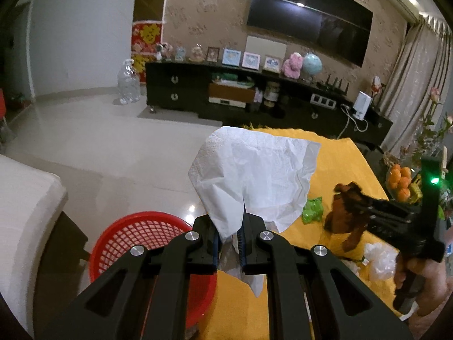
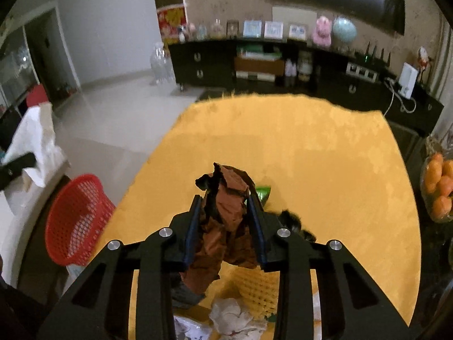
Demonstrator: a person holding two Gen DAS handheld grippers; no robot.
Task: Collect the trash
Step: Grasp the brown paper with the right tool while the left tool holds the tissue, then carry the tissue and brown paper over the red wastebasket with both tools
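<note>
The left gripper [image 1: 229, 231] pinched a white tissue [image 1: 254, 175]; the right gripper [image 2: 226, 215] clamped crumpled brown paper [image 2: 226, 212] — red basket [image 2: 76, 221] beside the yellow table [image 2: 311, 147].

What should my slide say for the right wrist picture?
Right gripper clamps crumpled brown paper above the yellow table.
</note>
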